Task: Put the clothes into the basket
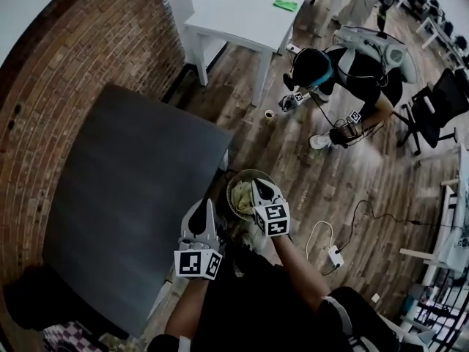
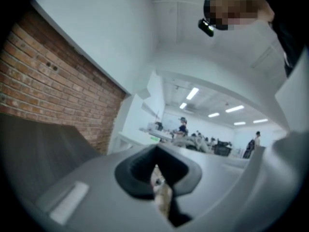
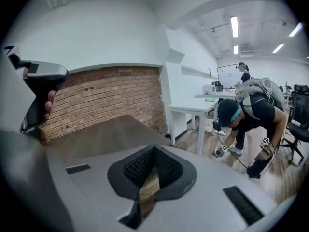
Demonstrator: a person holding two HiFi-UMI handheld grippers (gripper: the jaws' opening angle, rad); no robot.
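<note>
Much of the basket [image 1: 233, 183] of clothes [image 1: 241, 201] behind the right gripper [image 1: 264, 188]

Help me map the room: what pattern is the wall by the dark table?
Red-brown brick wall, right gripper view.

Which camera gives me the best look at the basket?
The head view. It shows the basket on the floor beside the dark table, with cloth inside, partly behind the right gripper. Neither gripper view shows it.
</note>
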